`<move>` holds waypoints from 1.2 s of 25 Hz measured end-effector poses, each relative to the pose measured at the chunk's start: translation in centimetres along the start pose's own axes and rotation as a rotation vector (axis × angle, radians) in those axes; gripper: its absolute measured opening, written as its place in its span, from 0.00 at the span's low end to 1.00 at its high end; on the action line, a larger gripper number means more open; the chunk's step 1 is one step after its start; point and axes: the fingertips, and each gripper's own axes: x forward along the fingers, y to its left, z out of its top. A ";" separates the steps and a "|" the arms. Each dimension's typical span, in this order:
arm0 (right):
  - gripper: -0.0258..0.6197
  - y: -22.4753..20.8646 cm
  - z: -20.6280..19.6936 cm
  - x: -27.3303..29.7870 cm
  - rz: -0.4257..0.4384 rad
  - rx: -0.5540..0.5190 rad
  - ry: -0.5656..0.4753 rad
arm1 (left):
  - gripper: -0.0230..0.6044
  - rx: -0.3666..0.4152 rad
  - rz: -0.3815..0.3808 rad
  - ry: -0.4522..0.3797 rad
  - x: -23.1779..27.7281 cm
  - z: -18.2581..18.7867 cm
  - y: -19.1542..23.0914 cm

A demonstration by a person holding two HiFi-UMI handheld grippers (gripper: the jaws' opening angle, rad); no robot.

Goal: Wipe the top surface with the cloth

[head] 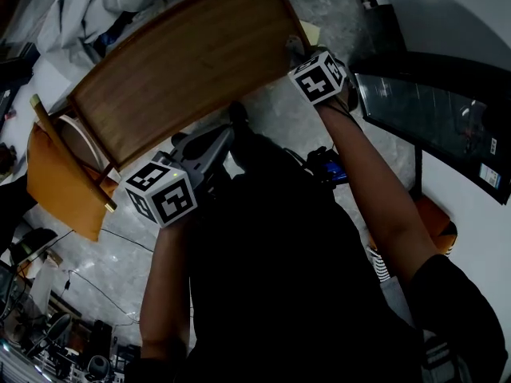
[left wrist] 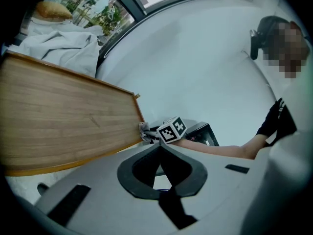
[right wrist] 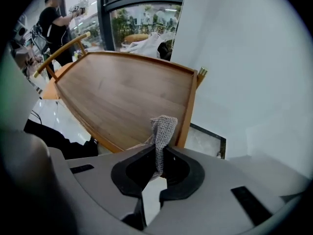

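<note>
Grey marbled floor (head: 120,246) is spreading under everything, with an orange chair (head: 60,182) sitting at the far left against the table's end. Next, the left gripper (left wrist: 159,150) is hovering off the near long edge, jaws pressed together on nothing. Across the middle, the wooden top surface (head: 184,62) is running its long axis from the chair end toward the right corner. There the right gripper (right wrist: 157,153) is pinching the grey cloth (right wrist: 163,127), its free end standing just beside the corner rim, possibly not yet touching wood. The whole surface is lying leftward of the cloth, so the right gripper is nearer.
</note>
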 end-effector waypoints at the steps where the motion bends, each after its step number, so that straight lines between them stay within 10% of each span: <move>1: 0.09 -0.1 0.0 0.0 -0.021 -0.007 0.008 | 0.06 0.001 0.000 -0.006 -0.2 0.1 0.0; 10: 0.09 1.3 0.4 -2.8 0.011 -0.020 -0.070 | 0.05 -0.015 0.051 -0.082 -3.0 -0.2 1.4; 22: 0.09 12.1 16.2 -14.8 0.551 -0.098 -0.572 | 0.05 0.074 0.125 -0.284 -9.0 6.2 2.6; 30: 0.09 14.7 26.1 -30.1 0.853 -0.202 -1.083 | 0.05 0.280 0.147 -0.457 -15.4 14.9 -2.5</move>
